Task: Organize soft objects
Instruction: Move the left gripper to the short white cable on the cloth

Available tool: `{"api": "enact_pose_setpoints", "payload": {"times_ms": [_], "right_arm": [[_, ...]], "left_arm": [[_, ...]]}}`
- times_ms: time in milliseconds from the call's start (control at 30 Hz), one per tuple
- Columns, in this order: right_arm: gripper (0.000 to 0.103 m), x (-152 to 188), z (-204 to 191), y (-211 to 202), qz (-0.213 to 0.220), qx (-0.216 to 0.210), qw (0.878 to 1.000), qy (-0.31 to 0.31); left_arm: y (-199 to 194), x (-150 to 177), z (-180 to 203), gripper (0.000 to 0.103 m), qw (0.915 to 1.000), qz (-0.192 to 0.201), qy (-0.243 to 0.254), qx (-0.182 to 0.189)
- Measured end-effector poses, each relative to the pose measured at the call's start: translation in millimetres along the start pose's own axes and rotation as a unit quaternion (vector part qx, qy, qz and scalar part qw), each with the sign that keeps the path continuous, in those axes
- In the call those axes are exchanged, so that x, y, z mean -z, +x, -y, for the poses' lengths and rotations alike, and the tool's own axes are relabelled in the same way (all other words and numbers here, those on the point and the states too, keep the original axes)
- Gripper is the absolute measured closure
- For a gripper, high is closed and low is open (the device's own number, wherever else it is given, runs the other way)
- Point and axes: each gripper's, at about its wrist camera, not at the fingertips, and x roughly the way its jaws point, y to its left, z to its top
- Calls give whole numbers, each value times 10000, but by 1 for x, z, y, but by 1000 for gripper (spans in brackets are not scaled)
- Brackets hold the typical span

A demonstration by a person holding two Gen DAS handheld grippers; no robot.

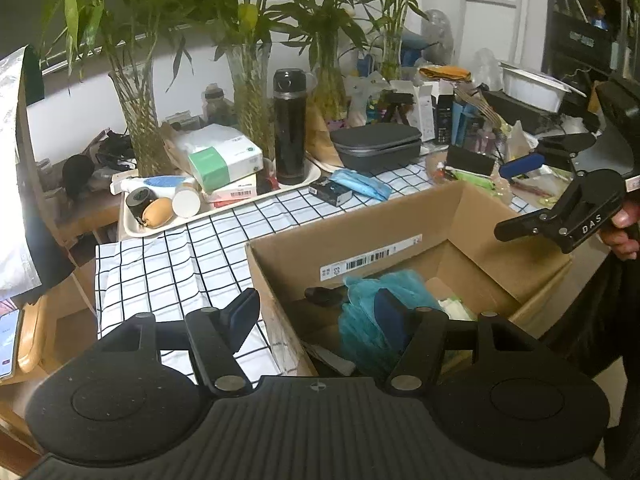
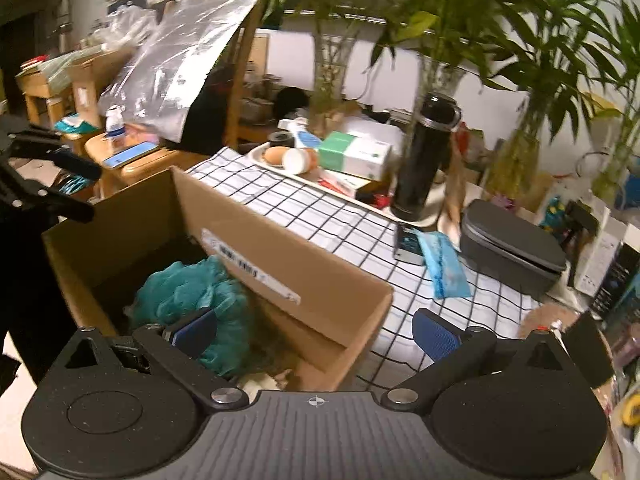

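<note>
An open cardboard box [image 1: 400, 236] [image 2: 256, 236] stands on the checked tablecloth. Inside lies a teal mesh sponge [image 1: 360, 320] [image 2: 188, 292] beside something white and green [image 1: 452, 306]. My left gripper [image 1: 318, 312] is open and straddles the box's left wall, one finger outside and the other in front of the sponge, with nothing gripped. My right gripper [image 2: 316, 334] is open wide over the box's near corner, its left finger by the sponge and its right finger over the cloth. The left wrist view has it at the box's right [image 1: 516, 198]. A blue soft packet [image 1: 360, 184] [image 2: 448, 268] lies on the cloth.
A white tray [image 1: 136, 232] with a cup and small items, a black flask [image 1: 289, 128] [image 2: 424, 156], a grey case [image 1: 378, 146] [image 2: 516, 248] and glass vases of bamboo [image 1: 138, 128] crowd the table's far side. A phone [image 2: 130, 154] lies on a wooden stool.
</note>
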Motion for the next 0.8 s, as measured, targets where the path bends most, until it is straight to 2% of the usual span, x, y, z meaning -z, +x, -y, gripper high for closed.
{"api": "enact_pose_setpoints", "payload": {"times_ms": [533, 800], "right_arm": [[0, -11, 25, 11, 94, 483, 9958, 769], [0, -16, 36, 19, 112, 549, 9917, 1156]], "left_arm": [[12, -12, -25, 40, 9991, 183, -377, -1], [24, -20, -41, 40, 9984, 230, -518, 0]]}}
